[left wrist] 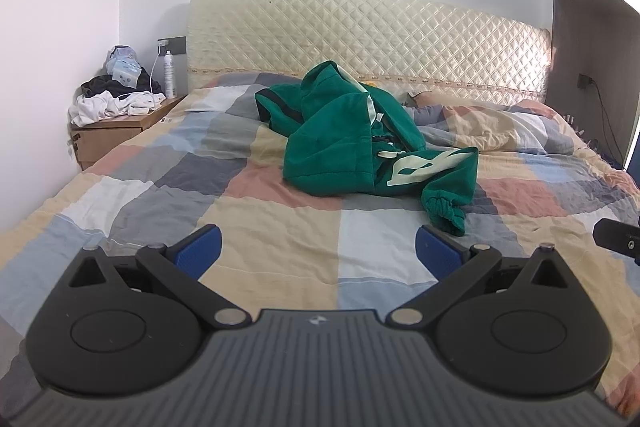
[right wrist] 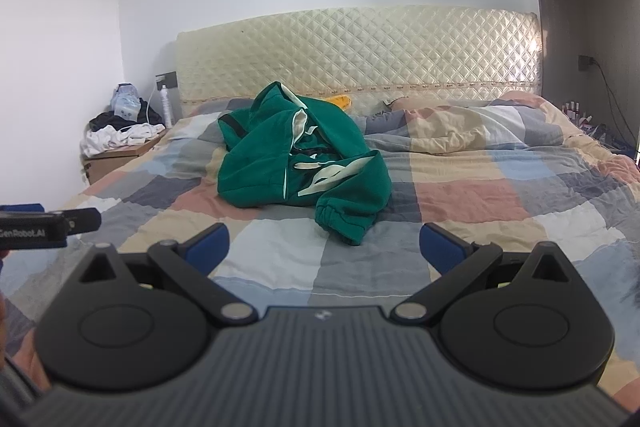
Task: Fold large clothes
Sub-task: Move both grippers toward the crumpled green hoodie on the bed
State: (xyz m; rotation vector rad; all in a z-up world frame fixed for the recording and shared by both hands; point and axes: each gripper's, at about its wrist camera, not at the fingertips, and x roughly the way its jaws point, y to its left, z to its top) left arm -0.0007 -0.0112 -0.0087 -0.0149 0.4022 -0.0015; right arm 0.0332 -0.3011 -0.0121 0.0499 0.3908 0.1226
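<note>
Green hoodie [left wrist: 360, 143] crumpled on bed (untouched), left claw [left wrist: 318, 249] and right claw [right wrist: 324, 247] both spread wide, empty.

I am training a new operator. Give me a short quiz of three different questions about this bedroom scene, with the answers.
1. True or false: the left gripper is open, holding nothing.
2. Multiple choice: the crumpled green hooded sweatshirt with white print lies on A) the wooden bedside table, B) the checked patchwork bed cover, C) the floor.
3. Fill in: the white spray bottle stands on the ____.

Key: 1 true. 2 B, the bed cover. 3 wooden bedside table. The right gripper is open too.
</note>
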